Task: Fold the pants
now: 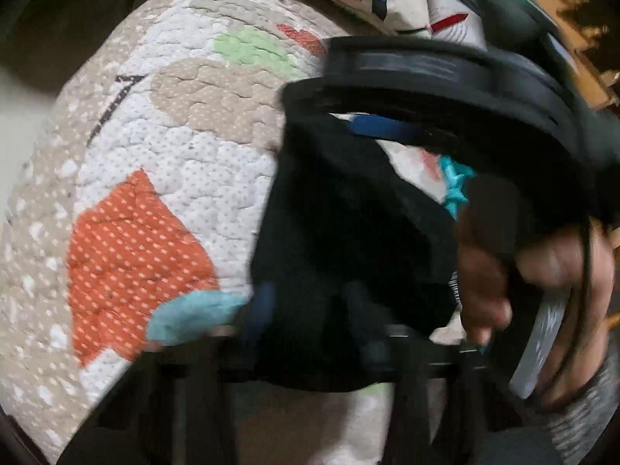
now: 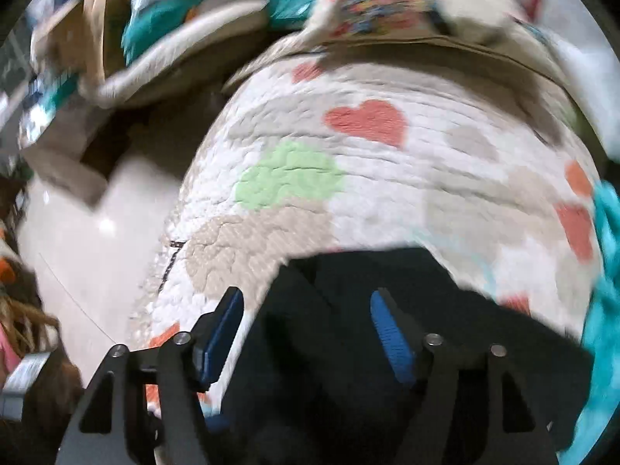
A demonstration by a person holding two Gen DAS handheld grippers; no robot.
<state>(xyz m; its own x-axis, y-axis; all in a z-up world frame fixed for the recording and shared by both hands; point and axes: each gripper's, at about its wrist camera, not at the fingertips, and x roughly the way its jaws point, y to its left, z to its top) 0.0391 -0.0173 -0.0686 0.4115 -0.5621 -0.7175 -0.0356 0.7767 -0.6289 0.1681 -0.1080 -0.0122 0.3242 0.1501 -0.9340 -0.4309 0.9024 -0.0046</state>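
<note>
Here, find the pants (image 2: 348, 395) as a dark, bunched heap on the near part of the quilt (image 1: 174, 135), with a teal cloth (image 2: 604, 310) just beside them on the right. Judging by the lumps, no clean fold made yet; probably time to take hold of an edge and spread it.

Aim for the cloth's rim, not the thick middle. Pick two points on one edge, well apart, so that the fabric hangs flat between them. Bite only the layers meant to travel; otherwise expect a twisted fold. Lift low, draw across, and lay down slowly so that the quilt does not ruck up underneath. Steer wide of the teal cloth, or risk dragging it along. Wait for a steadier view too: much blur in both cameras, so hard to read seams or waistband.

Now to pose. See the right gripper (image 2: 310, 335) low over the pants, tilted down toward them, fingers spread wide, blue pads (image 2: 391, 337) either side of dark cloth and clamped on nothing. From the left camera, note the same tool arching over the heap from the upper right, gripped by the right hand (image 1: 542, 283) at the picture's right edge.

As for the left gripper (image 1: 312, 310), note smeared fingers at the heap's near edge with black cloth between them. Cannot tell whether pinching that cloth or merely standing around it.
</note>
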